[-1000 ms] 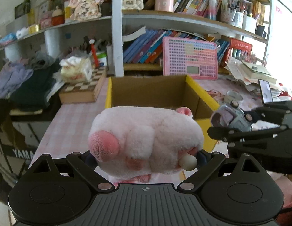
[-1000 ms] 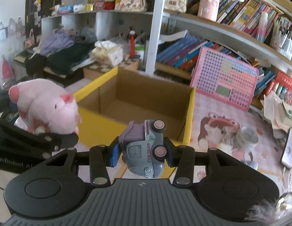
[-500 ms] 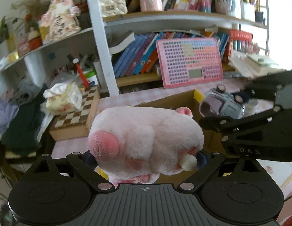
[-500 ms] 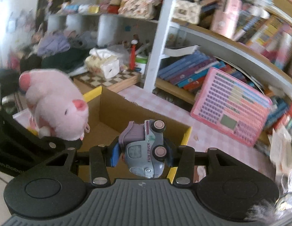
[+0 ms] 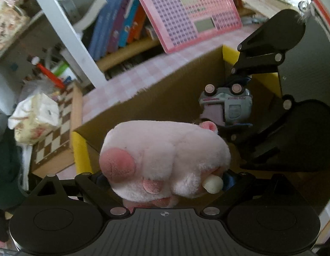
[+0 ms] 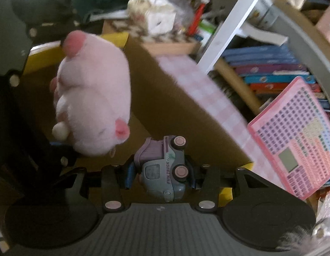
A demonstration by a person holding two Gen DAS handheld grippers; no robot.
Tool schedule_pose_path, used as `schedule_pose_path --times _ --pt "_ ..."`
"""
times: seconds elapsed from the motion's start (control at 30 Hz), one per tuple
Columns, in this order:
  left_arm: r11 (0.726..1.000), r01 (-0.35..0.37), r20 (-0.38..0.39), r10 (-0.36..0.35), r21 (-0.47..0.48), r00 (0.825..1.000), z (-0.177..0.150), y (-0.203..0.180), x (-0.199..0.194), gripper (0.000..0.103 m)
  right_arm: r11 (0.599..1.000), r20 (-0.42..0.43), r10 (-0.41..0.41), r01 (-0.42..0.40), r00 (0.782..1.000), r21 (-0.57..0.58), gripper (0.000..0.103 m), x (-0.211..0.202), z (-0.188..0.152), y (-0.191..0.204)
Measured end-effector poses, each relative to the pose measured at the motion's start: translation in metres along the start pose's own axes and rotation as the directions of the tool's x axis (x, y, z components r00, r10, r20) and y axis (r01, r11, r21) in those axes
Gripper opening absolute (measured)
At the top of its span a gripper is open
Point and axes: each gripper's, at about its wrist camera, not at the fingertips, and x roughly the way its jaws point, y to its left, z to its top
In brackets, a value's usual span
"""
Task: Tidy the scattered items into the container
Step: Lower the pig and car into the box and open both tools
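Left hand-held gripper (image 5: 164, 177): clenched on the pink plush pig (image 5: 162, 157), fingers pressing in from both sides. Pig lies sideways, snout toward the left of the left wrist view, a small white tail nub at its right end. I hold it over the open cardboard box (image 5: 165, 98).

Right hand-held gripper (image 6: 160, 173): clamped on the grey-blue toy truck (image 6: 162, 168), blue pads against its sides. Truck sits nose toward the camera, pink-hubbed wheels turned to the right, "FUN TRUCK" lettered on its flank. It too hangs over the box mouth, brown inner wall directly behind it.

The two hand-held grippers are close together. From the left wrist view the truck shows beyond the pig's ear, upper right, within the black frame of my right tool. From the right wrist view the pig hangs at the left, just beside the truck but apart from it.

Box: brown inside, yellow rim at the corners. It stands on a counter (image 5: 130, 79) with a pink checked cloth.

Beyond: a pink keyboard toy (image 5: 190, 10) leaning against shelved books (image 5: 120, 27), a white shelf post, a chessboard box (image 5: 56, 125) with a wrapped bundle on top at the left.
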Motion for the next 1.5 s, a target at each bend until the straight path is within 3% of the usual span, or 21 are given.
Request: schedule_pose_path --times 0.3,0.47,0.73,0.93,1.07,1.17,1.3,1.5 --pt "0.998 0.054 -0.082 -0.055 -0.012 0.995 0.003 0.009 0.019 0.097 0.994 -0.043 0.026 -0.022 0.999 0.103 0.043 0.012 0.002 -0.007" --pt "0.998 0.067 -0.102 -0.065 0.014 0.993 0.003 0.007 0.023 0.097 0.992 -0.047 -0.037 0.042 0.998 0.119 0.043 0.011 0.001 -0.003" --pt "0.997 0.050 -0.105 -0.045 0.051 0.993 0.001 0.007 0.023 0.098 0.995 -0.055 -0.058 0.062 0.997 0.082 0.043 0.008 -0.001 0.006" --pt "0.999 0.008 -0.108 -0.003 0.047 0.994 0.001 0.005 0.022 0.099 0.993 -0.063 -0.018 0.025 0.998 0.115 0.043 0.009 -0.001 0.000" --pt "0.998 -0.020 -0.097 0.025 0.054 0.995 0.000 0.003 0.019 0.100 0.991 -0.043 -0.014 0.019 0.999 0.131 0.059 0.007 0.001 0.000" --pt "0.997 -0.037 -0.079 0.042 0.067 0.996 0.000 -0.002 0.016 0.100 0.988 -0.009 -0.004 0.005 1.000 0.153 0.064 0.004 0.000 -0.003" --pt "0.998 -0.042 -0.055 0.044 0.035 0.997 0.000 -0.004 0.009 0.100 0.976 0.052 -0.038 0.025 0.998 0.218 0.062 -0.012 -0.002 -0.011" --pt "0.996 0.012 0.006 -0.012 -0.083 1.000 -0.002 -0.006 -0.013 0.100 0.952 0.141 -0.058 0.012 0.988 0.307 0.063 -0.048 -0.004 -0.027"
